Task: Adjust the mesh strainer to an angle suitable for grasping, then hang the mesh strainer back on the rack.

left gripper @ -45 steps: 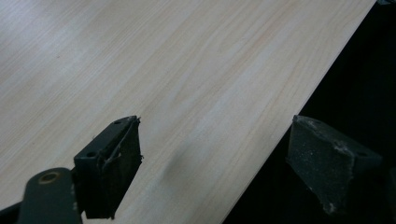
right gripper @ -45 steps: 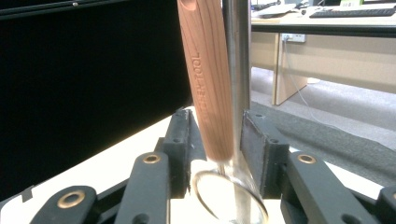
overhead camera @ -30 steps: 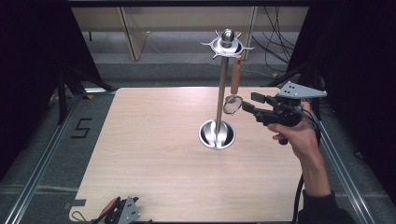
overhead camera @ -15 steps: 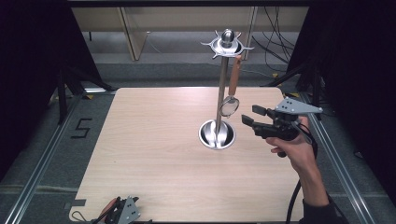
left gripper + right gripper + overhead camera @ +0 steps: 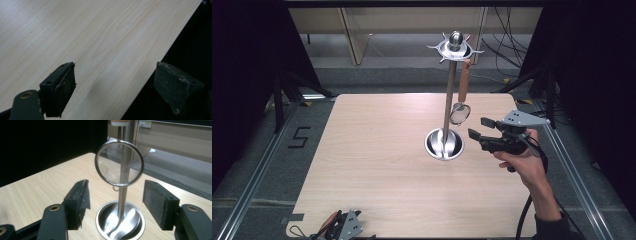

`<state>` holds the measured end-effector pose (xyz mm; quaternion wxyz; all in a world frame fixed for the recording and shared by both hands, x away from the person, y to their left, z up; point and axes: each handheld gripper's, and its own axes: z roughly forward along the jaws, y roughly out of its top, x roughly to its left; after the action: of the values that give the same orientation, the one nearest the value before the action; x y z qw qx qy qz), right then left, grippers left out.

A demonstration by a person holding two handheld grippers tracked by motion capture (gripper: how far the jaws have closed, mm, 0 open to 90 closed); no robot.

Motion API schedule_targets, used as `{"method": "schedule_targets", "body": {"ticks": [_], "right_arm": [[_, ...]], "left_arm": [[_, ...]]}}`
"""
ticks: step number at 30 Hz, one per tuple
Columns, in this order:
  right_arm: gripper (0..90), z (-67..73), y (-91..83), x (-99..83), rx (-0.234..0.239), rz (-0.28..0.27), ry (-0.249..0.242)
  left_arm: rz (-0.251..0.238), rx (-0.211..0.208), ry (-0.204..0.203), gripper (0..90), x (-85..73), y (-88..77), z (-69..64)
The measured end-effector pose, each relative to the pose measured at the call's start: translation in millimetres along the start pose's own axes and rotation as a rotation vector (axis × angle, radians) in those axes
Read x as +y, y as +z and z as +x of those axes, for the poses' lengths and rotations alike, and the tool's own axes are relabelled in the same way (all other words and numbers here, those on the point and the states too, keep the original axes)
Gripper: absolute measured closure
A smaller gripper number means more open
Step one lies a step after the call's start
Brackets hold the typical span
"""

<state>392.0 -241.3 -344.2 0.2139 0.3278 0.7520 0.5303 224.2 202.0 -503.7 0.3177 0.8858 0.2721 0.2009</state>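
Strainer (image 5: 460, 113) with a round mesh bowl and a wooden handle hangs from a hook at the top of the steel stand (image 5: 447, 100), its bowl beside the pole and above the stand's round dish base. Just right of that base the right gripper (image 5: 478, 128) is held level in the person's hand (image 5: 524, 162), pointing at the stand; its fingers (image 5: 77, 202) have just been opening and stand apart with nothing between them, the mesh bowl hanging beyond them in the right gripper view. At the near edge of the pale wooden worktop (image 5: 377, 150) lies the left gripper (image 5: 343, 227), its fingers (image 5: 60, 90) wide apart and empty over the worktop's edge.
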Motion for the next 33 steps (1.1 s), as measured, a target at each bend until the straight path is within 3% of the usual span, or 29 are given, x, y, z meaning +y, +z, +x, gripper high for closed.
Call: {"method": "schedule_targets", "body": {"ticks": [4,6,10,11,12,13,15,19,23,24,25,27,29,31,32,33], "right_arm": [[36.8,-1.4,-1.2,-4.0,-0.001,-0.005,-0.005],[36.7,-0.5,-3.5,-6.0,-0.005,0.025,0.013],[36.6,-5.9,-4.3,-11.9,-0.007,0.022,-0.015],[36.6,-5.4,-4.5,-12.8,-0.01,0.025,0.007],[36.5,-7.4,-4.4,-13.4,-0.012,0.016,-0.009],[36.4,-6.1,-5.9,-14.5,-0.006,0.042,0.013],[36.4,-8.3,-5.4,-16.1,-0.004,0.039,-0.011],[36.4,-6.4,-7.6,-16.5,0.005,0.052,0.024],[36.1,-3.4,-7.7,-18.0,0.011,0.05,0.028],[36.1,-2.2,-5.7,-19.7,0.005,0.028,0.027],[36.2,-3.0,-6.5,-20.0,0.023,0.051,0.015],[36.0,-0.8,-5.2,-21.7,0.022,0.056,0.031],[35.9,-1.4,-4.9,-23.8,0.019,0.071,0.013],[35.7,0.9,-2.4,-26.4,0.018,0.067,0.039],[35.6,-0.8,-3.7,-27.5,0.026,0.097,0.015],[35.5,-1.4,-1.3,-29.2,0.017,0.077,0.004]], "left_arm": [[0.007,0.001,-0.002,16.8,0.2,-1.4,0.2],[-0.006,0.002,-0.006,16.7,-0.9,-1.0,-0.4],[0.009,0.002,0.0,16.8,-0.8,-2.7,-0.4],[0.008,0.002,-0.001,16.8,-0.9,-2.6,-0.4],[-0.005,0.001,-0.013,16.8,-1.0,-1.4,-0.9],[-0.001,0.003,-0.002,16.8,-1.3,-1.4,-0.3],[0.011,0.002,0.001,16.7,-1.0,-2.3,-0.6],[0.009,0.003,0.001,16.8,-0.8,-3.0,-0.4],[-0.001,0.006,-0.001,16.7,-1.3,-2.4,-0.9],[0.007,0.006,0.0,16.8,-1.3,-3.1,-1.3],[0.008,0.005,0.002,16.8,-1.4,-3.2,-1.3],[-0.002,0.006,0.007,16.8,-1.9,-2.5,-0.7],[0.0,0.004,0.005,16.8,-1.6,-2.6,-0.8],[0.01,0.003,0.006,16.8,-1.6,-3.0,-1.0],[0.009,0.004,0.008,16.8,-1.7,-3.0,-1.1],[0.01,0.004,0.006,16.8,-1.4,-3.2,-1.2]]}}
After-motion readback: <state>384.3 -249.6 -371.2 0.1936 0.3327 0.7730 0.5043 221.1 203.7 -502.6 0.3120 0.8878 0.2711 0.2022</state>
